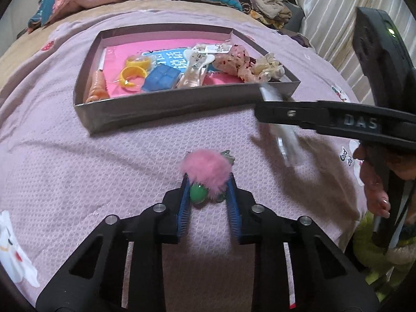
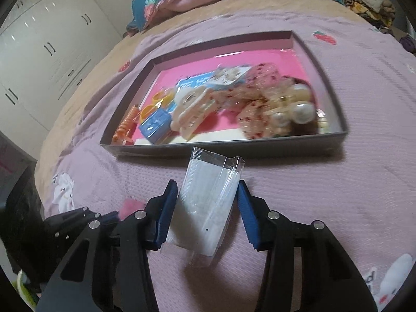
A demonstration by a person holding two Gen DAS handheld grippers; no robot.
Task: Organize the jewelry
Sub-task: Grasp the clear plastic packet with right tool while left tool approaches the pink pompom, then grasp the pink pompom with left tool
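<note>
So we've got the left gripper [image 1: 208, 182] clamped on the pink pom-pom clip [image 1: 206, 173] with the green bead, near the bed's [image 1: 104, 156] front edge. Our right gripper [image 2: 206, 195] pinches a clear plastic packet [image 2: 208, 202], just in front of the tray's [image 2: 260, 149] near wall. Hair clips and scrunchies already sit inside the tray.

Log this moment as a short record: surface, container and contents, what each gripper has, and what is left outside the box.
surface: pink bedspread
container: shallow grey box, open top
contents: yellow rings, blue case, orange spiral clip, cream claw clip, floral scrunchie, pearl clip
left gripper: jaws around the pink pompom clip, on the bedspread
right gripper: jaws against the clear plastic packet
outside box: pompom clip, packet
</note>
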